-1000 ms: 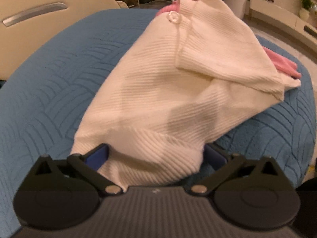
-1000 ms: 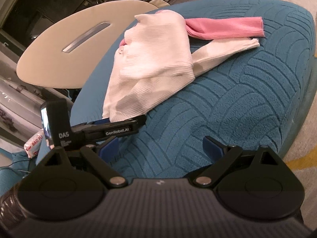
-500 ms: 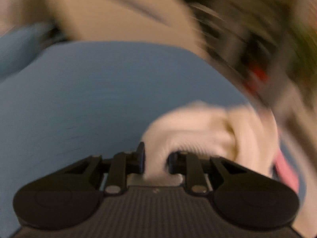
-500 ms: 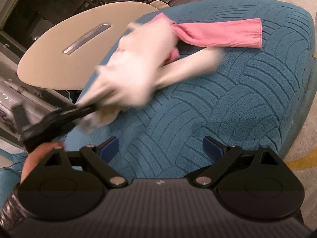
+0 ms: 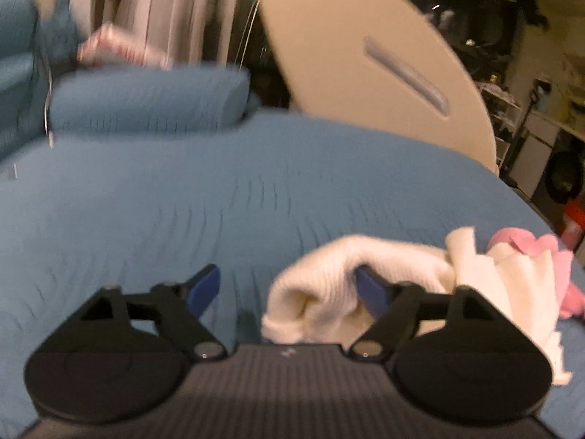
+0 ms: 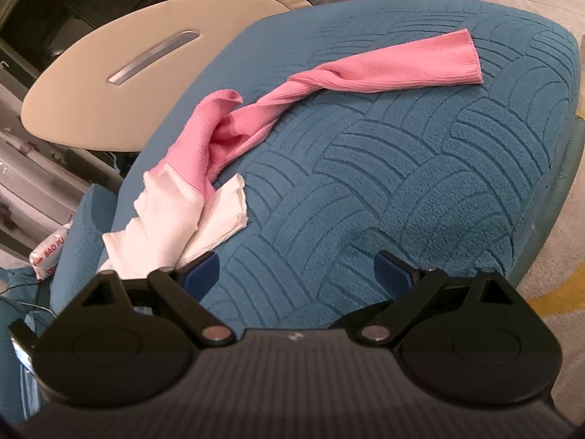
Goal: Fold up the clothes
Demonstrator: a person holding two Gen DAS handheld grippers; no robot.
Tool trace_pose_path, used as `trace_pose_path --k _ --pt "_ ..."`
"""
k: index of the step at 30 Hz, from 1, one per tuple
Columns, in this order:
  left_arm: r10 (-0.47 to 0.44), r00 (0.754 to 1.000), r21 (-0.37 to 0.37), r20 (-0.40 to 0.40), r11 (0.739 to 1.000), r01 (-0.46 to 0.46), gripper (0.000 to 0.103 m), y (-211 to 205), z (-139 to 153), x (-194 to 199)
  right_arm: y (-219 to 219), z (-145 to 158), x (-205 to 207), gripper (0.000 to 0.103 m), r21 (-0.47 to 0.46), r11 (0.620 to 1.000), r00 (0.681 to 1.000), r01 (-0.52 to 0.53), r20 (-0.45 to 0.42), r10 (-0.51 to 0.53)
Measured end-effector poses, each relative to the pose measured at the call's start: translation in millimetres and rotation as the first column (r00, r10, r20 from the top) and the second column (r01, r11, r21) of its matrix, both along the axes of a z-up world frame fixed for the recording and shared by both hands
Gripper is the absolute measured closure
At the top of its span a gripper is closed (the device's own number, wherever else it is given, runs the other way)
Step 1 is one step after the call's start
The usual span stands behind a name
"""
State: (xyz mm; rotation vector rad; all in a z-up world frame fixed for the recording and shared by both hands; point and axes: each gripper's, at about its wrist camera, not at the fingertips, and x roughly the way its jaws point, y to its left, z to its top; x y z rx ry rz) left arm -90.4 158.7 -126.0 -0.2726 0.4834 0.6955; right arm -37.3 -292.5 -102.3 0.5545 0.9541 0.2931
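A white and pink knit garment (image 6: 172,216) lies crumpled on the blue quilted cushion (image 6: 420,183). Its twisted pink sleeve (image 6: 384,69) stretches toward the far right edge. In the left wrist view a bunched white fold (image 5: 329,285) sits between the fingers of my left gripper (image 5: 285,281) and drapes over the right finger. Those jaws are opening and stand wide, and the pads do not press on the cloth. My right gripper (image 6: 296,261) hovers open over bare cushion near the front, just right of the white end, with nothing between its fingers.
A beige oval table (image 6: 128,55) stands beyond the cushion's far left side. A blue bolster (image 5: 146,98) lies at the back in the left wrist view. A small printed packet (image 6: 47,256) sits low on the left. Floor with a yellow line (image 6: 559,292) shows past the cushion's right edge.
My left gripper shut on the white cloth, swung it leftward across the cushion, then spread its jaws again. The garment now lies stretched out, its pink sleeve uncovered and twisted. The right gripper stayed still.
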Motion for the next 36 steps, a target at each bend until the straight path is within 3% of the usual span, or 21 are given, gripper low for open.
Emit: trace_pose_path --k 2,5,11,17,21,24,27,31,34,36 --pt "0.012 1.000 0.110 0.010 0.994 -0.013 0.007 -13 3 -2 0 1 0 0.009 -0.010 1.000 1.000 0.002 -0.004 -0.002" --pt "0.048 0.999 0.152 0.014 0.987 -0.049 0.005 -28 11 -1 1 3 -4 0.009 -0.032 0.999 1.000 0.007 -0.005 -0.007" --pt "0.081 0.996 0.099 0.028 0.992 -0.084 0.002 -20 20 10 7 7 -5 0.009 -0.083 0.996 1.000 0.011 -0.015 -0.012" --pt "0.094 0.988 0.139 0.122 0.984 -0.111 0.000 -9 25 -2 12 16 -14 0.009 -0.128 0.991 1.000 0.024 0.016 -0.022" --pt "0.092 0.990 0.066 0.111 0.993 -0.100 0.000 -1 28 -3 15 23 -18 0.009 -0.143 0.989 0.999 0.031 0.039 -0.025" --pt "0.053 0.994 0.034 0.095 0.998 -0.057 0.000 1 26 2 22 33 -21 0.009 -0.171 0.985 0.997 0.035 0.071 -0.023" --pt "-0.075 0.996 -0.029 0.039 0.997 0.077 0.000 2 20 12 37 54 -20 0.009 -0.203 0.979 0.989 0.035 0.149 -0.004" --pt "-0.142 0.989 -0.003 0.046 0.990 0.142 0.000 0 20 14 75 95 -7 0.009 -0.258 0.966 0.940 -0.033 0.321 0.117" --pt "-0.197 0.978 -0.015 0.074 0.980 0.199 0.000 3 20 13 100 105 5 0.009 -0.321 0.943 0.903 -0.090 0.374 0.213" --pt "-0.214 0.975 -0.034 0.059 0.976 0.216 0.000 6 15 14 107 98 13 0.009 -0.344 0.931 0.898 -0.125 0.359 0.253"
